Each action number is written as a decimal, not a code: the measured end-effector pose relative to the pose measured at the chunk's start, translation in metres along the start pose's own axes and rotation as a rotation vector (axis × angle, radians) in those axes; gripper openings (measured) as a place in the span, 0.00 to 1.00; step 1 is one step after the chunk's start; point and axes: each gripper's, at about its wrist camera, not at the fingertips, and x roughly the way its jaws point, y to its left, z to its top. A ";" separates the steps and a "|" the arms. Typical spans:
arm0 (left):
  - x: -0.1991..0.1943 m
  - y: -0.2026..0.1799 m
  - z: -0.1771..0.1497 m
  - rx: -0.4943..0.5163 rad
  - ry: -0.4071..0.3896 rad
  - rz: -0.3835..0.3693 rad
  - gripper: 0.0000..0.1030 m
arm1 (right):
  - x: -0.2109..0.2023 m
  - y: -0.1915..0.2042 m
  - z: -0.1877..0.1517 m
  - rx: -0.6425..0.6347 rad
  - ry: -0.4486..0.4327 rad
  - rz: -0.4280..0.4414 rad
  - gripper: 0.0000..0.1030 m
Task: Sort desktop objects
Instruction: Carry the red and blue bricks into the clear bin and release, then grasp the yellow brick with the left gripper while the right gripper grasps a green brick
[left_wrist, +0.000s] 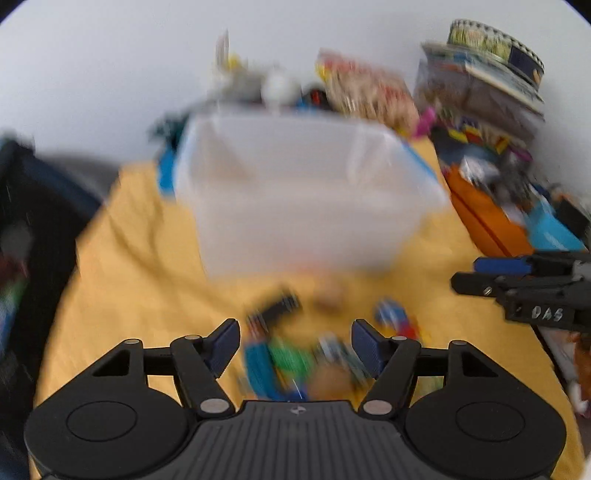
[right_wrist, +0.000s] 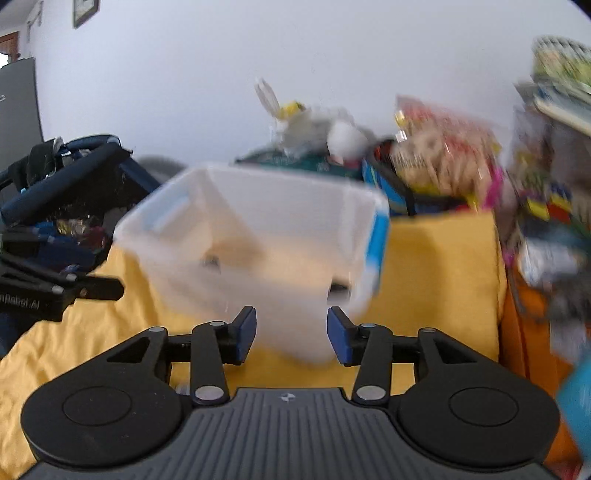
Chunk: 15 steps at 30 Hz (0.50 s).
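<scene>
While blurred — right gripper (left_wrist: 480, 275) "DAS"

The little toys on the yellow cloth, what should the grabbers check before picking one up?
1. Left gripper open with nothing pinched: ok; its blue pads stand apart.
2. Toy pile lies between and just past the left gripper's fingertips: ok.
3. Which toy to take first: cannot tell; the pile is too blurred to tell pieces apart.
4. Clear plastic bin stands open-topped on the yellow cloth behind the pile: ok.
5. Right gripper open and holding nothing: ok; it faces the bin.
6. Right gripper is away from the pile, at the right edge of the left view: ok.
</scene>
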 end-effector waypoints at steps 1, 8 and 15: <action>0.003 -0.003 -0.013 -0.008 0.036 -0.051 0.68 | 0.000 0.003 -0.011 0.007 0.029 0.003 0.45; 0.030 -0.040 -0.048 0.092 0.202 -0.092 0.54 | -0.009 0.010 -0.068 0.031 0.159 0.016 0.45; 0.033 -0.024 -0.055 -0.010 0.234 -0.195 0.29 | -0.024 0.015 -0.074 0.003 0.114 -0.005 0.45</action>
